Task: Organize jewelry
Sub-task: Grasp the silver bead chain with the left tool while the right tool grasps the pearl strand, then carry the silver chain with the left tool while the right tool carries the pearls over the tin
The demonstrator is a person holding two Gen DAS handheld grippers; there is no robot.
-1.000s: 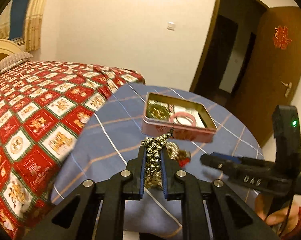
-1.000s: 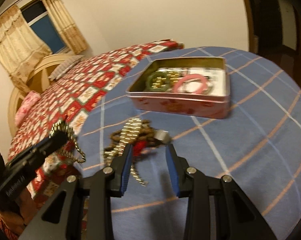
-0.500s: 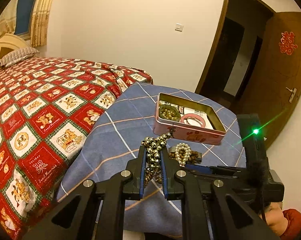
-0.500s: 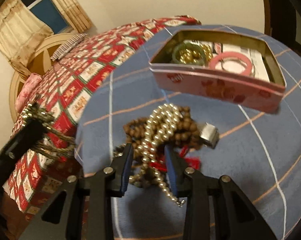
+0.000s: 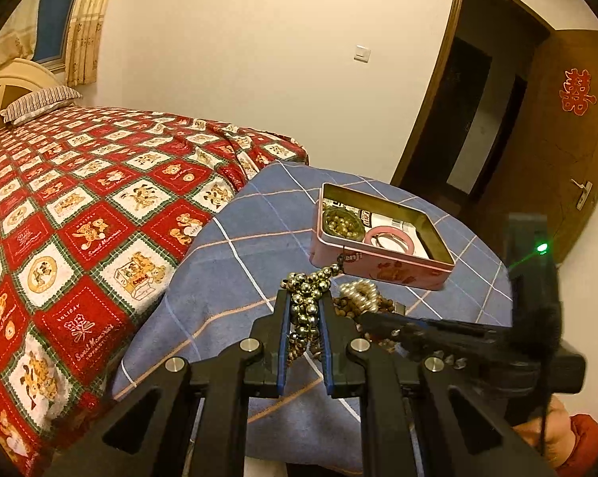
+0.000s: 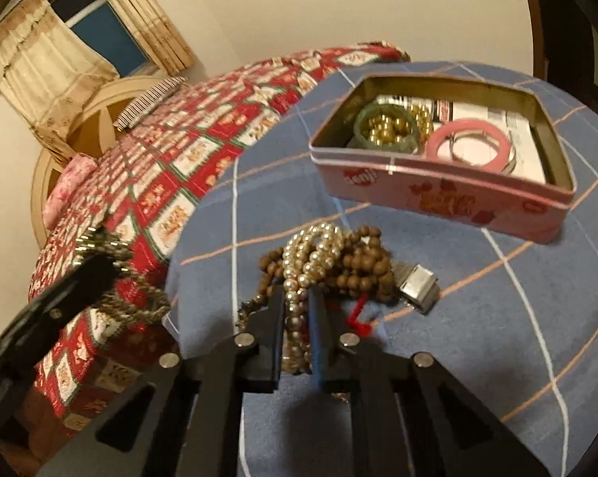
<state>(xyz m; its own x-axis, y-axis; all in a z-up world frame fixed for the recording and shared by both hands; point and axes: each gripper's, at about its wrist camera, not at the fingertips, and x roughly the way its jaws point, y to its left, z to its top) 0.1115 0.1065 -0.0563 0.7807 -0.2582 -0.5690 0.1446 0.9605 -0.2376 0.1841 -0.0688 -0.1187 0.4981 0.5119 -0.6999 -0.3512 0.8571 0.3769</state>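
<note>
My left gripper [image 5: 303, 298] is shut on a dark metallic bead string [image 5: 307, 284] and holds it above the near edge of the blue checked table [image 5: 235, 278]. My right gripper [image 6: 297, 294] is shut on a pearl necklace [image 6: 313, 254] that lies tangled with brown wooden beads [image 6: 362, 262] and a silver clasp [image 6: 416, 288] on the table. An open pink tin [image 6: 438, 190] behind the pile holds a green bangle with gold beads [image 6: 384, 125] and a pink bangle [image 6: 468, 147]. The tin also shows in the left wrist view [image 5: 378, 254].
A bed with a red patterned quilt [image 5: 80, 206] lies left of the table. A brown door [image 5: 549, 143] and a dark doorway stand at the right. The left gripper shows at the left of the right wrist view [image 6: 60, 298].
My right gripper has moved down onto the jewelry pile and closed on the pearl necklace. My left gripper has pulled back and up with the bead string.
</note>
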